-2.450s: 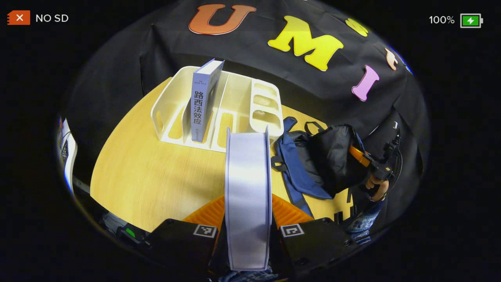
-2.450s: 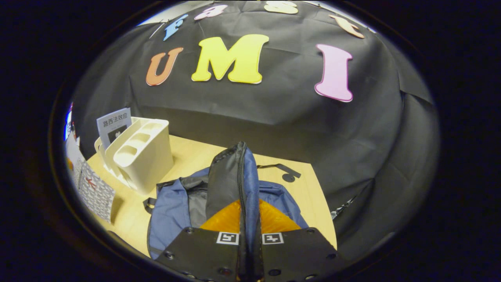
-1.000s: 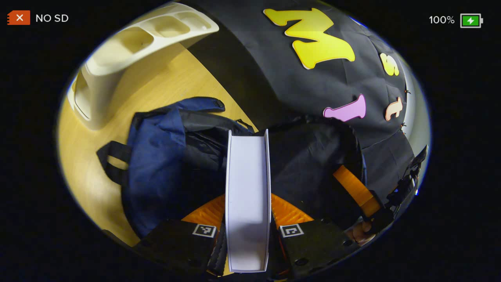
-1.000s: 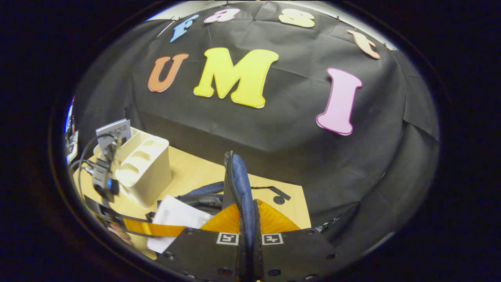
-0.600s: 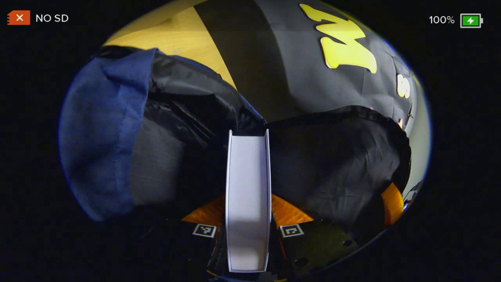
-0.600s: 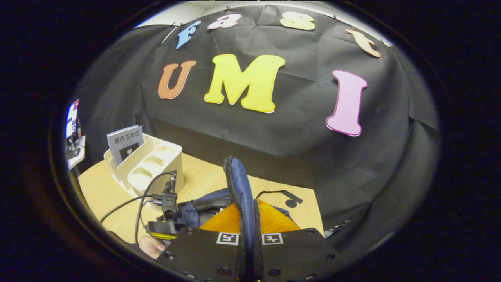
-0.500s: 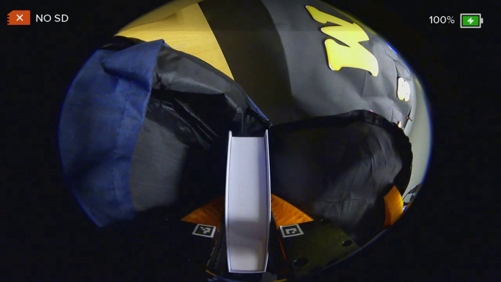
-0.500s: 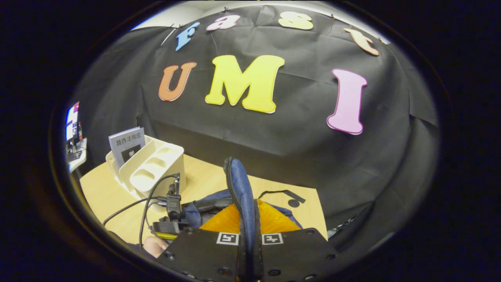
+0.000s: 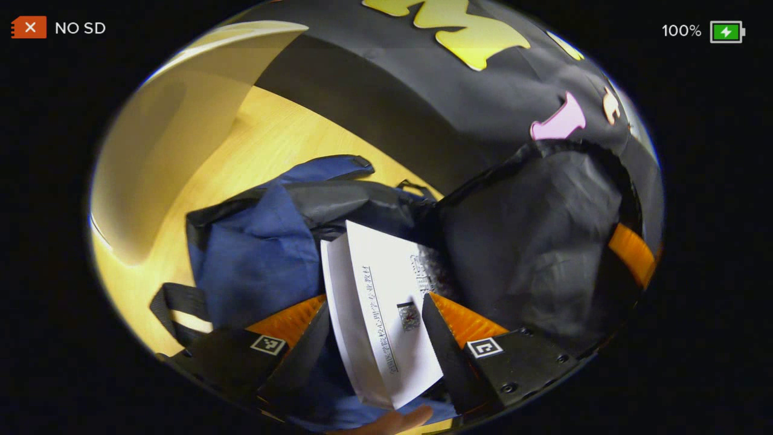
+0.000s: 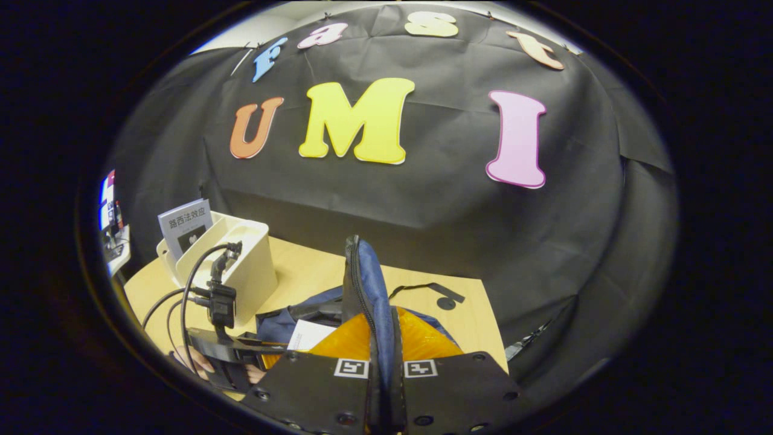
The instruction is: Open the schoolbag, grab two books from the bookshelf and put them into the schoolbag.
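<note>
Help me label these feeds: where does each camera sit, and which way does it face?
Left gripper view: rides on the left tool and looks down into the open schoolbag. Its open fingers flank a white book, with a person's fingertip at the bottom edge.
Right gripper view: rides on the right tool and looks level across the table at the booth wall. Its fingers are shut on the schoolbag's rim.
Shared: schoolbag, white book, bookshelf, table; each view also shows the other tool.

Both tongs at work

Left tongs (image 9: 371, 314) spread wide, nothing pinched; right tongs (image 10: 381, 338) clamped together on blue fabric.
</note>
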Demonstrator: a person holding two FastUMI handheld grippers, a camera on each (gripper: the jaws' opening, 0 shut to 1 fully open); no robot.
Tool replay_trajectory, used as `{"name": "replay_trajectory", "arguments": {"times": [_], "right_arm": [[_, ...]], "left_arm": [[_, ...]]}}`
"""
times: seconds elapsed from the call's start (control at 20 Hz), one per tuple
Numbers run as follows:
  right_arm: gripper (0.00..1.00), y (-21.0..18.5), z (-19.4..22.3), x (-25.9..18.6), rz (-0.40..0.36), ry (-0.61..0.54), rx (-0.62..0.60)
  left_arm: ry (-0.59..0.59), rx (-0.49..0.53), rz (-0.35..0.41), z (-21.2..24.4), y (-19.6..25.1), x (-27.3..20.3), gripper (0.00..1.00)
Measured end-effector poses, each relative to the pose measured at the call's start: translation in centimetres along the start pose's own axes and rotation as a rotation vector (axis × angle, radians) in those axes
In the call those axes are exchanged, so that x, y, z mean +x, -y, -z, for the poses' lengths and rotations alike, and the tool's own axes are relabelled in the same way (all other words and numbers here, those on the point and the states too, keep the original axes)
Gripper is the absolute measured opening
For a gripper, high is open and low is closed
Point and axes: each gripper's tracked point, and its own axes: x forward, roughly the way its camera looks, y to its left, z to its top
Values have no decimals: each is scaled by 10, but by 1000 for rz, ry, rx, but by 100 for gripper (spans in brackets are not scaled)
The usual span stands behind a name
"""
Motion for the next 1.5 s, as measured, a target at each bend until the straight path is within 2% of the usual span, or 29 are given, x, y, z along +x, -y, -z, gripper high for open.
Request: {"name": "replay_trajectory", "arguments": {"times": [0.25, 0.55, 0.8, 0.9, 1.0, 1.15, 1.5], "right_arm": [[6, -3, 4, -3, 13, 4, -11], [7, -1, 12, -3, 16, 4, 13], [7, 4, 18, -5, 19, 7, 37], [6, 2, 18, -6, 18, 12, 47], [7, -3, 21, -8, 17, 16, 53], [6, -13, 23, -13, 13, 30, 39], [6, -31, 45, -13, -26, 22, 86]], "left_arm": [[1, 135, -61, -3, 1, -38, 93], [90, 278, -43, -24, 15, -118, 93], [240, 477, -198, -76, -3, -186, 93], [301, 520, -262, -102, -10, -210, 93], [326, 554, -313, -130, -19, -232, 98], [360, 585, -416, -174, -43, -264, 98], [332, 507, -520, -276, -108, -290, 98]]}}
